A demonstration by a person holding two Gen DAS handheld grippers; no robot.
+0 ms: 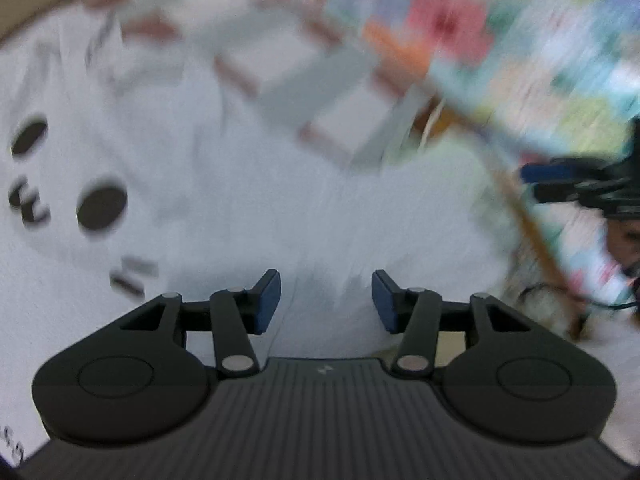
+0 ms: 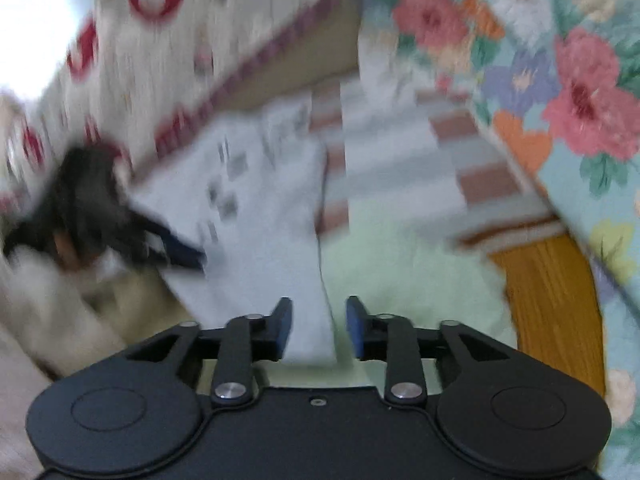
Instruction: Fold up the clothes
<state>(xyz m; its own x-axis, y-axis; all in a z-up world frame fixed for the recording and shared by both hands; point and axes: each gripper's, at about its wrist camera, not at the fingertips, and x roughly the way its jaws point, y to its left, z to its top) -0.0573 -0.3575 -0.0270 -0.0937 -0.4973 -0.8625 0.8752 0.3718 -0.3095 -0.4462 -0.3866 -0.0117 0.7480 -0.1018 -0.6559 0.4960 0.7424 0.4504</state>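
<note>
A white garment [image 1: 248,208] with black oval prints fills the blurred left wrist view. My left gripper [image 1: 326,302] hovers over it, open, with nothing pinched between its blue pads [image 1: 266,304]. In the right wrist view the same white garment [image 2: 256,208] runs down toward me. A narrow end of it lies between the spread fingers of my right gripper [image 2: 320,330], which is open and not clamping it. The left gripper [image 2: 168,246] shows at the garment's left edge. The right gripper [image 1: 576,188] appears at the far right of the left wrist view.
A folded garment with grey, white and brown-red stripes [image 2: 404,148] lies beyond the white one on a pale green sheet [image 2: 408,276]. A floral cover [image 2: 580,100] rises on the right beside an orange wooden panel [image 2: 552,280]. A cream cloth with red rings [image 2: 160,40] hangs at back left.
</note>
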